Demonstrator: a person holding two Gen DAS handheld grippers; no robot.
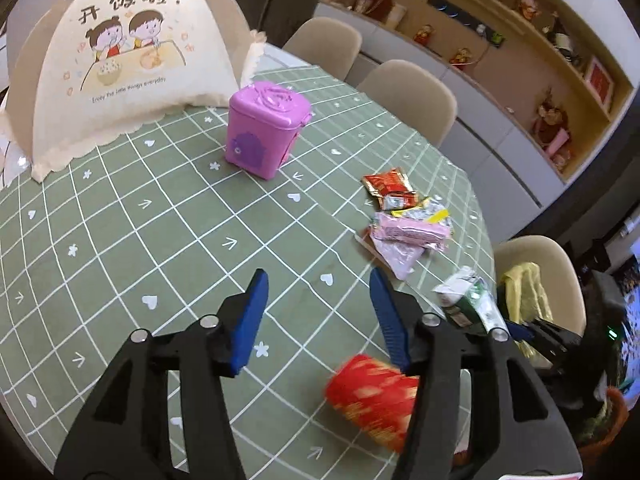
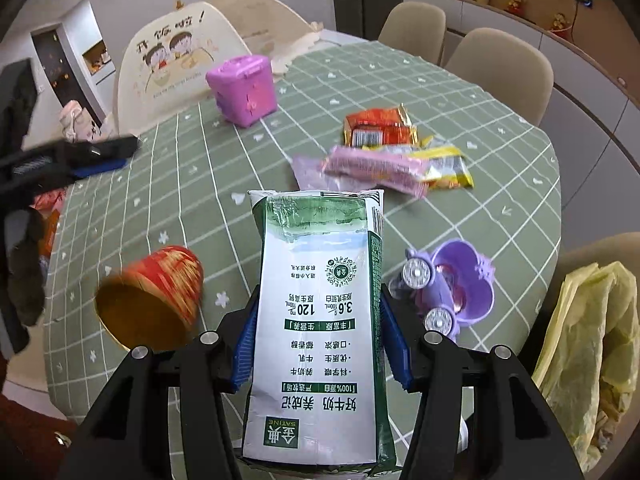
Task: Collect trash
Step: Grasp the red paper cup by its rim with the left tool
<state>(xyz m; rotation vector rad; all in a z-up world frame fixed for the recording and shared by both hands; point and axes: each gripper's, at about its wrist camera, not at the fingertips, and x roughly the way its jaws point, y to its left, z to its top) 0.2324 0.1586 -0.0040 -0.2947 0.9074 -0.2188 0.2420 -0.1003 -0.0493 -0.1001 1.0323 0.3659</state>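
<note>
Even, soft indoor light, strong fisheye bending at the edges, and the red cup (image 1: pixel 370 400) blurred, probably from motion.

My right gripper (image 2: pixel 320 340) has its blue pads clamped on both sides of a green-and-white milk carton (image 2: pixel 320 320), held above the green checked tablecloth (image 2: pixel 180 200). A red paper cup (image 2: pixel 154 294) lies on its side to the left. Wrappers (image 2: pixel 396 156) sit piled ahead, a pink toy bin (image 2: pixel 243 90) beyond them, lid closed. A purple toy cart (image 2: pixel 452 292) lies tipped at right.
</note>
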